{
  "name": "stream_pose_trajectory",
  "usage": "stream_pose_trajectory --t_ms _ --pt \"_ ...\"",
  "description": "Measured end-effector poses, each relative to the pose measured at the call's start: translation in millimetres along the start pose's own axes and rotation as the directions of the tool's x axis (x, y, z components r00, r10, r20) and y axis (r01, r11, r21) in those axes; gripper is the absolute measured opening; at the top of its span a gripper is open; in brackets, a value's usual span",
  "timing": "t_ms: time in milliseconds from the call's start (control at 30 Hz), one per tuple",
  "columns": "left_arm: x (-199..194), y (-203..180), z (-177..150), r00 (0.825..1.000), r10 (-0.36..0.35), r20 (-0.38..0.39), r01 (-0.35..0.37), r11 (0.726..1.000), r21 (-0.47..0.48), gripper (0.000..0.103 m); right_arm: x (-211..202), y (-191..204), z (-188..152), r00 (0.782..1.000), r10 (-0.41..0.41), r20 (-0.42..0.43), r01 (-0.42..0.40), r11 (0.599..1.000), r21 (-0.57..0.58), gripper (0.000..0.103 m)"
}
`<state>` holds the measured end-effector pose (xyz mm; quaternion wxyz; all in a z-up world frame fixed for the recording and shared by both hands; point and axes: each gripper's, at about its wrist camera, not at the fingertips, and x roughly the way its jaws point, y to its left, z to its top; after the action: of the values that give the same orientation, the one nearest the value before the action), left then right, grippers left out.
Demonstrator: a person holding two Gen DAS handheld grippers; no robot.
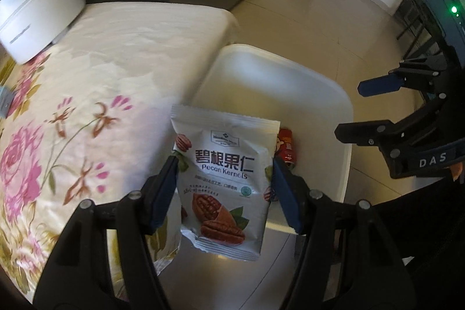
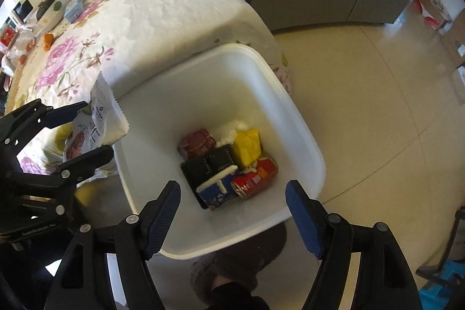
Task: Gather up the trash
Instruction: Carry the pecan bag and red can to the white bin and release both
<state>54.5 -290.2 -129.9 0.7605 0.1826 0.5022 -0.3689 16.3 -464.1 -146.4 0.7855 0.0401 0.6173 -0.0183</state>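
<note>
Beside a table covered by a flowered cloth (image 1: 96, 71) stands a white plastic bin (image 2: 293, 118), its open top facing up. The left gripper (image 1: 225, 182) pinches a silver snack packet (image 1: 222, 179) by its two side edges, the blue pads pressing into the foil. The packet hangs upright at the near corner of the bin, partly over the rim and partly over the table edge. Its front reads "Pecan Kernels" under four large red Chinese characters, with a small dark brand badge above that is too small to read and pictures of pecan halves below.

The right gripper (image 2: 232, 211) is spread wide with nothing between its fingers, hovering over the near rim of the bin and pointing down into it. In the left wrist view this gripper appears at the right edge, and white letters "DAS" show on its black body.

Only the right wrist view looks into the bin: at the bottom lie a red drink can (image 2: 254, 179), a second dark red can (image 2: 197, 143), a yellow crumpled wrapper (image 2: 247, 147), a black packet (image 2: 209, 166) and a blue packet (image 2: 216, 191) with a white strip. The left wrist view shows just one red can (image 1: 286, 145) behind the packet.

A white appliance (image 1: 37, 16) with small unreadable lettering sits at the far end of the table.
</note>
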Motion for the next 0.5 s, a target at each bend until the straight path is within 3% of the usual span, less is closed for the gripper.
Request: stream_pose_trajectory --t_ms 400,500 --pt "22.5 -10.3 13.0 0.999 -0.048 0.008 0.047 0.997 0.067 0.066 13.1 -14.6 -15.2 0.997 -0.039 -0.062 0.039 0.999 -0.014 0.077" --pt "26.5 -10.9 15.7 0.999 -0.036 0.002 0.036 0.997 0.073 0.077 17.5 -19.8 -18.8 0.996 -0.047 -0.079 0.047 0.999 -0.005 0.077"
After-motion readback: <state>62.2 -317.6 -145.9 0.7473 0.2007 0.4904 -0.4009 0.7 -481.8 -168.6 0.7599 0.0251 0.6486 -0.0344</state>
